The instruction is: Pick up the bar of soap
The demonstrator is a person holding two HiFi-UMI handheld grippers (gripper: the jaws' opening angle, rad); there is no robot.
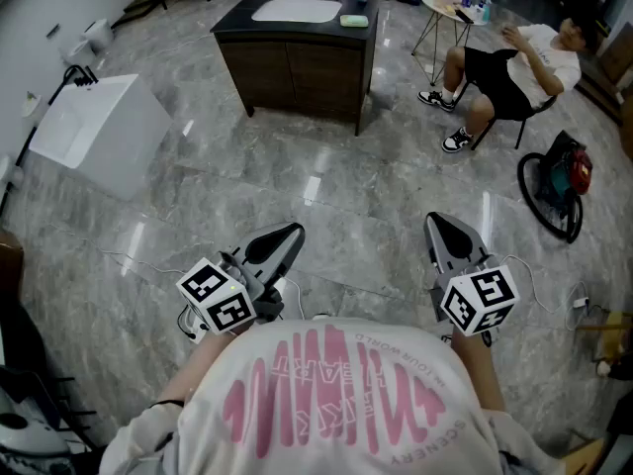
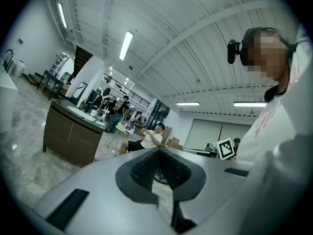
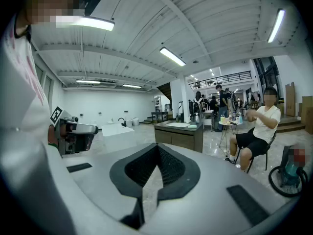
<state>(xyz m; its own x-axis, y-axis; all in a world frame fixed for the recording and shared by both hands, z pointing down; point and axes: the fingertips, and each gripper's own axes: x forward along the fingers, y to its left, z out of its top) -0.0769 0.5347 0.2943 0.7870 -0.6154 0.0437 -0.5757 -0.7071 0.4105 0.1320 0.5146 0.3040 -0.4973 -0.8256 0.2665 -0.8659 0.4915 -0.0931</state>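
Note:
The bar of soap (image 1: 354, 21) is a pale green block on the dark counter (image 1: 297, 62), to the right of the white basin (image 1: 295, 10), far across the floor from me. It also shows small in the left gripper view as the soap (image 2: 100, 123), and in the right gripper view as the soap (image 3: 191, 127). My left gripper (image 1: 294, 232) and right gripper (image 1: 436, 222) are held close to my chest, pointing toward the counter. Both are shut with nothing between the pads, as the left gripper (image 2: 157, 152) and right gripper (image 3: 157, 150) show in their own views.
A white freestanding tub (image 1: 94, 127) stands at the left. A person sits on a chair (image 1: 514, 67) at the right, beside a small round table (image 1: 450, 8) with bottles. A bag and wheel (image 1: 559, 181) lie on the grey marble floor, and cables (image 1: 148, 265) trail near my feet.

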